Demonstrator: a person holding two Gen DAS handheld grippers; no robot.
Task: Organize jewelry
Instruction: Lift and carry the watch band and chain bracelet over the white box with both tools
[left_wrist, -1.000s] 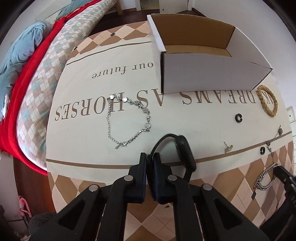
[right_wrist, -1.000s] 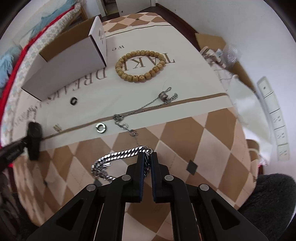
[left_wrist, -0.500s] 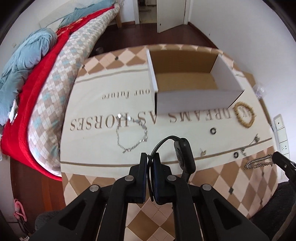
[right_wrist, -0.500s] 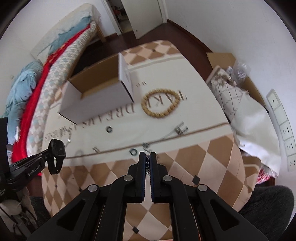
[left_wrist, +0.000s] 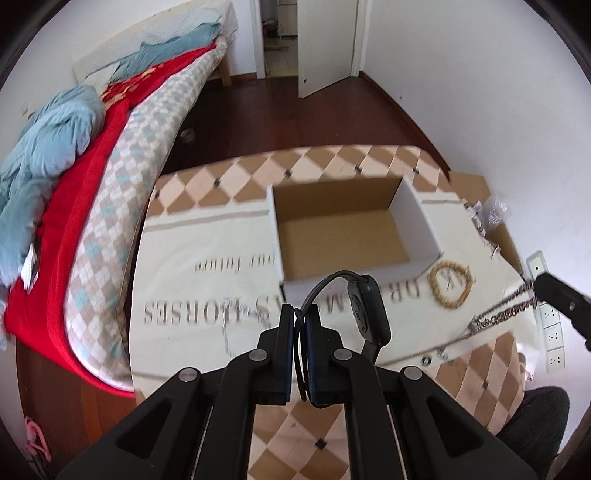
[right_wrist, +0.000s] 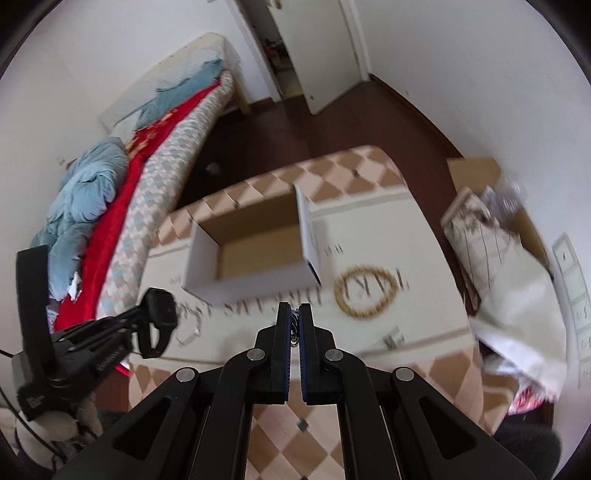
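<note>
My left gripper (left_wrist: 299, 314) is shut on the strap of a black watch (left_wrist: 365, 310) and holds it high above the table; the watch also shows in the right wrist view (right_wrist: 159, 317). My right gripper (right_wrist: 294, 312) is shut on a silver chain bracelet (right_wrist: 294, 326), which hangs from it in the left wrist view (left_wrist: 506, 308). An open white cardboard box (left_wrist: 347, 229) stands empty on the patterned tablecloth (left_wrist: 207, 280). A wooden bead bracelet (left_wrist: 450, 282) lies right of the box. A thin silver bracelet (left_wrist: 240, 314) lies on the cloth, blurred.
A bed with red and blue covers (left_wrist: 74, 177) runs along the table's left side. Bags and a carton (right_wrist: 498, 236) sit right of the table. A small ring and a fine chain (left_wrist: 434, 356) lie near the cloth's brown stripe. A door stands ajar behind.
Both grippers have risen well above the table. The watch and the silver chain bracelet came up with them. The box now shows from above.
</note>
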